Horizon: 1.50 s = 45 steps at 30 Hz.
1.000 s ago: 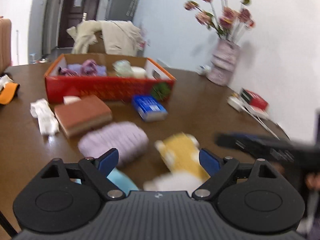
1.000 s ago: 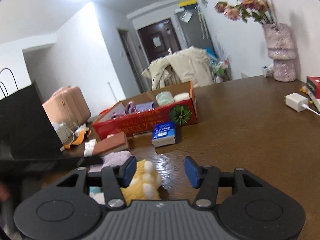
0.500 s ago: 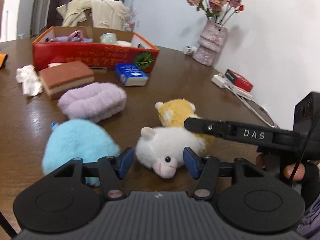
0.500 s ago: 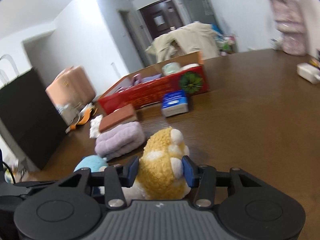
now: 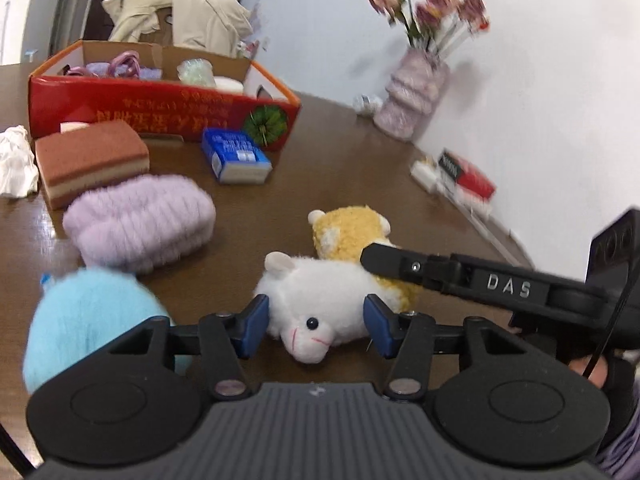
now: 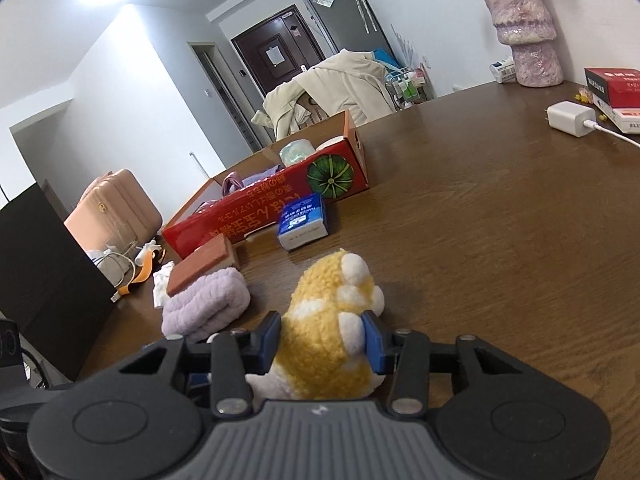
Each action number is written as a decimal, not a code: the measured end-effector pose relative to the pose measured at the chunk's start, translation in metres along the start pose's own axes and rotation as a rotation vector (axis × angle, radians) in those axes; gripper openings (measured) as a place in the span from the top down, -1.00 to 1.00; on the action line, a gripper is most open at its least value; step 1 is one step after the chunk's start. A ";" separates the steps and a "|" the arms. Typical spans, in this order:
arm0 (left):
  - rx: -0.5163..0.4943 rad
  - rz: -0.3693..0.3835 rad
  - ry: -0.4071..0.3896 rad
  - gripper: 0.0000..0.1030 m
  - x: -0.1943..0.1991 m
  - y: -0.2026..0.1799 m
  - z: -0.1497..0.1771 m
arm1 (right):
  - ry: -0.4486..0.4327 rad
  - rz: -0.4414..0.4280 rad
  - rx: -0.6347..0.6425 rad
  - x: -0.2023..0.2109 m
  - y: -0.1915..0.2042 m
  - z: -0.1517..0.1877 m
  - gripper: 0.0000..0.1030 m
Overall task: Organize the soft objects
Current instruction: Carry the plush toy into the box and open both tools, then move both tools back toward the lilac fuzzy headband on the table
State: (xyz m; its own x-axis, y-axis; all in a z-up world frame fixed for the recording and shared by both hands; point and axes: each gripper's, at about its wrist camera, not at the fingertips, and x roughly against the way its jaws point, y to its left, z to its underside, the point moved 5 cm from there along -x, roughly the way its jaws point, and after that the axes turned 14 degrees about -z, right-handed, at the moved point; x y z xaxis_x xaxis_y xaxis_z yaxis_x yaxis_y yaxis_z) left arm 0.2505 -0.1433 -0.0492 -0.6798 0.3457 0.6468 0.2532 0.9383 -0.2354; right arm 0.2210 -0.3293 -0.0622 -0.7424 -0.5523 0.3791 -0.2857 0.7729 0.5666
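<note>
A white plush lamb [image 5: 320, 304] lies on the brown table between the pads of my left gripper [image 5: 316, 326]; the pads touch its sides. A yellow plush toy [image 5: 352, 236] lies just behind it; my right gripper [image 6: 322, 340] is shut on this yellow toy [image 6: 328, 320], and its finger [image 5: 460, 276] reaches over the toy in the left wrist view. A light blue plush [image 5: 88, 320], a lilac fluffy roll [image 5: 140, 220], a brown sponge [image 5: 92, 160] and a blue tissue pack [image 5: 236, 154] lie nearby. A red cardboard box [image 5: 160, 110] holding soft items stands behind.
A white cloth [image 5: 16, 160] lies at the left. A pink vase with flowers [image 5: 412, 96], a red box [image 5: 468, 172] and a white charger with cable [image 6: 572, 120] sit along the right wall. A black bag [image 6: 44, 276] stands at the left edge.
My left gripper dropped down around the white lamb and its jaws narrowed onto it. My right gripper moved forward around the yellow toy and closed on it.
</note>
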 end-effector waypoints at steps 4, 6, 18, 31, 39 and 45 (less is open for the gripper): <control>0.051 0.003 -0.130 -0.02 0.008 0.010 -0.055 | -0.050 -0.007 0.067 -0.010 0.016 -0.034 0.22; 0.065 0.004 -0.176 -0.02 0.004 0.020 -0.095 | -0.083 -0.023 0.146 -0.021 0.033 -0.064 0.22; 0.158 -0.026 -0.023 0.14 -0.146 0.092 -0.218 | 0.016 0.017 0.145 -0.208 -0.001 -0.217 0.22; 0.018 -0.099 -0.055 0.11 -0.121 0.085 -0.214 | 0.091 0.194 0.213 -0.232 -0.019 -0.208 0.05; -0.033 -0.252 -0.188 -0.30 -0.016 0.105 -0.225 | 0.039 0.182 0.350 -0.162 0.035 -0.235 -0.30; -0.036 -0.329 -0.262 -0.53 0.047 0.111 -0.213 | 0.013 0.176 0.410 -0.104 0.072 -0.233 -0.44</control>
State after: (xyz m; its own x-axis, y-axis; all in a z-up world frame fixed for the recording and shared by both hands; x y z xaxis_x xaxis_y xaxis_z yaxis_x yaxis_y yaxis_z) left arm 0.3933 -0.0237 0.1095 -0.8791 0.0218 0.4761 0.0147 0.9997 -0.0186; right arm 0.4184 -0.2885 0.1095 -0.7947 -0.4027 0.4543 -0.3739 0.9142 0.1562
